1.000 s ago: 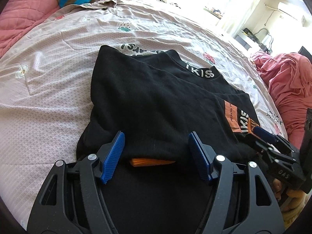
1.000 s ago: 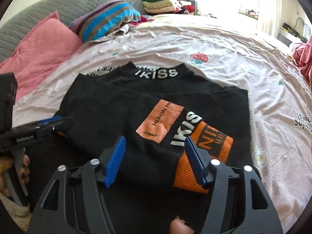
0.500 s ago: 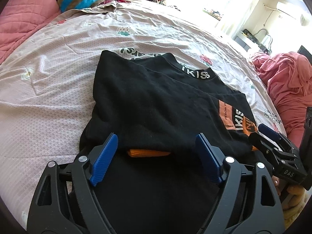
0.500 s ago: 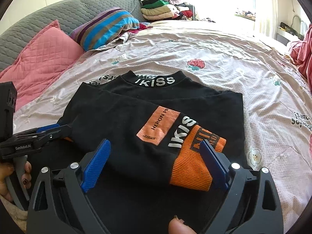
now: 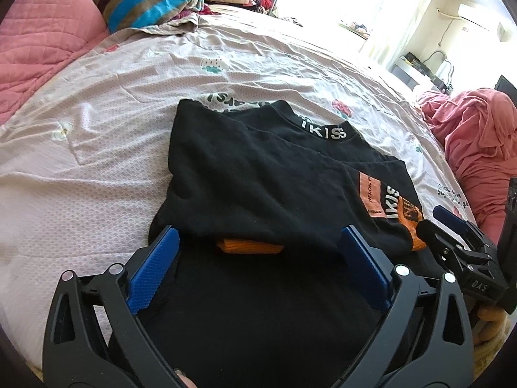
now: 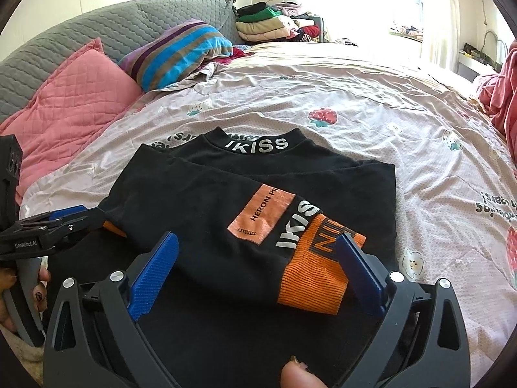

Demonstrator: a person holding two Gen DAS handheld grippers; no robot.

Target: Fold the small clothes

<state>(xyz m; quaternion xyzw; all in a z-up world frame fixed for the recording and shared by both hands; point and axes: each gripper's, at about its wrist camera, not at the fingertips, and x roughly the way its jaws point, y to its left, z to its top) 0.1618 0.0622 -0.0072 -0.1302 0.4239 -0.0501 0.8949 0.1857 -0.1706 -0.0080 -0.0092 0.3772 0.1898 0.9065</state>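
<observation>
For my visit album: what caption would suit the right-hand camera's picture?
Open right gripper poised over a black top with an orange cuff, sleeves folded across, on a strawberry-print bedsheet.

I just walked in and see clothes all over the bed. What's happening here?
A person holding a gripper in each hand is folding a black sweater on the bed. Both sleeves, with orange cuffs, are already folded across the body. The left gripper has its jaws opening, and the right gripper stands wide open; neither pinches the cloth. Folded clothes sit stacked by the headboard.
</observation>
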